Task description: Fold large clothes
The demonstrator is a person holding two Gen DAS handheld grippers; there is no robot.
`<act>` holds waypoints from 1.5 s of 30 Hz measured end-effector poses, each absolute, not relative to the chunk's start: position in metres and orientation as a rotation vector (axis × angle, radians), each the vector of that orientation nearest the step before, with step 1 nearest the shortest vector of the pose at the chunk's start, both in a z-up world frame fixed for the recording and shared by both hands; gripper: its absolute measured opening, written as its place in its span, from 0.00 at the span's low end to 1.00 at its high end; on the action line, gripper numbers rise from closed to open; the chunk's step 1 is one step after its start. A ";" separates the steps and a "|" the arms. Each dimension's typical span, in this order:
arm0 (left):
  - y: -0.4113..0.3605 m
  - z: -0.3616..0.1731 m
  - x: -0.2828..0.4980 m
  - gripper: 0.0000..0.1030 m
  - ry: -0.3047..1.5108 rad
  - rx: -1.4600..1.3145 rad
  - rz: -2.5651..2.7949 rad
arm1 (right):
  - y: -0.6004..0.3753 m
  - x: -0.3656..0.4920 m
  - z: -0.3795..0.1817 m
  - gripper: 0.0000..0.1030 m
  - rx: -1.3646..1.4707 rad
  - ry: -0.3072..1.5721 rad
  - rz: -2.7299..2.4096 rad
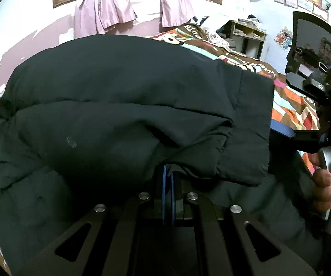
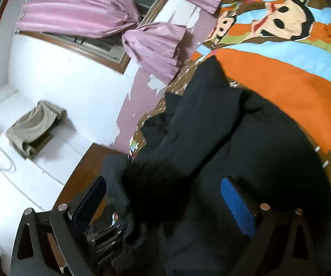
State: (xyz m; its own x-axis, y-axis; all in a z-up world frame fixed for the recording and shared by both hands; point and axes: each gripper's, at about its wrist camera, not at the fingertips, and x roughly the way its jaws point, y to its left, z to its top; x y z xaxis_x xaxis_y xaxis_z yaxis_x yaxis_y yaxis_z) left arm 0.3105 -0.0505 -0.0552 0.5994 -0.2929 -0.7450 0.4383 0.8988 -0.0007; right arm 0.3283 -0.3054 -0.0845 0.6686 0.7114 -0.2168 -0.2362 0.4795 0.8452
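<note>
— That dark jacket (image 1: 124, 105), how's it looking?

— Puffy, black, quilted, doubled over on the cartoon-print bedspread (image 1: 287, 105), reaching its left edge by the pink curtains (image 1: 103, 7).

— And the left gripper (image 1: 169, 172)?

— Pinched tight on a fold of fabric at the jacket's near edge.

— The right gripper (image 2: 163, 197)?

— Spread wide, blue pads (image 2: 236, 207) apart. The jacket's dark fur trim (image 2: 156, 188) bunches between them; I can't tell whether it touches either pad.

The jacket (image 1: 128, 105) lies on the bedspread (image 1: 289, 105), ahead of the left fingers (image 1: 168, 191); the right gripper (image 1: 280, 132) stands to their right.
</note>
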 end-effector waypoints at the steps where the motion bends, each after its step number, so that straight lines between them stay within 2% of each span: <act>1: -0.052 -0.055 0.311 0.02 0.829 0.189 -0.425 | -0.300 0.330 -0.086 0.98 0.889 0.628 0.632; 4: -0.059 -0.053 0.313 0.02 0.836 0.191 -0.426 | -0.284 0.336 -0.093 0.93 0.875 0.687 0.649; 6: -0.061 -0.054 0.310 0.02 0.840 0.201 -0.432 | -0.276 0.339 -0.094 0.69 0.861 0.704 0.661; 7: -0.061 -0.055 0.310 0.02 0.841 0.205 -0.435 | -0.272 0.340 -0.093 0.63 0.847 0.714 0.667; 9: -0.065 -0.056 0.310 0.02 0.842 0.215 -0.443 | -0.267 0.341 -0.091 0.32 0.826 0.723 0.669; 10: -0.067 -0.056 0.309 0.02 0.841 0.218 -0.448 | -0.266 0.341 -0.089 0.25 0.812 0.725 0.667; 11: -0.068 -0.055 0.308 0.02 0.836 0.223 -0.456 | -0.266 0.340 -0.086 0.13 0.801 0.721 0.658; 12: -0.067 -0.055 0.305 0.02 0.830 0.228 -0.461 | -0.266 0.339 -0.084 0.08 0.781 0.717 0.646; 20: -0.071 -0.024 0.279 0.02 0.747 0.219 -0.550 | -0.278 0.321 -0.036 0.06 0.744 0.605 0.710; 28: -0.067 0.013 0.270 0.02 0.705 0.110 -0.633 | -0.279 0.310 0.031 0.05 0.555 0.497 0.746; 30: -0.061 0.018 0.271 0.06 0.706 0.081 -0.638 | -0.274 0.312 0.036 0.05 0.499 0.497 0.729; 38: -0.024 -0.004 0.271 0.07 0.826 0.079 -0.522 | -0.285 0.336 0.019 0.04 0.453 0.539 0.603; 43: 0.015 -0.011 0.291 0.08 0.859 0.033 -0.373 | -0.275 0.372 0.014 0.04 0.316 0.562 0.498; 45: 0.030 -0.012 0.300 0.08 0.857 0.015 -0.303 | -0.268 0.388 0.007 0.08 0.238 0.607 0.387</act>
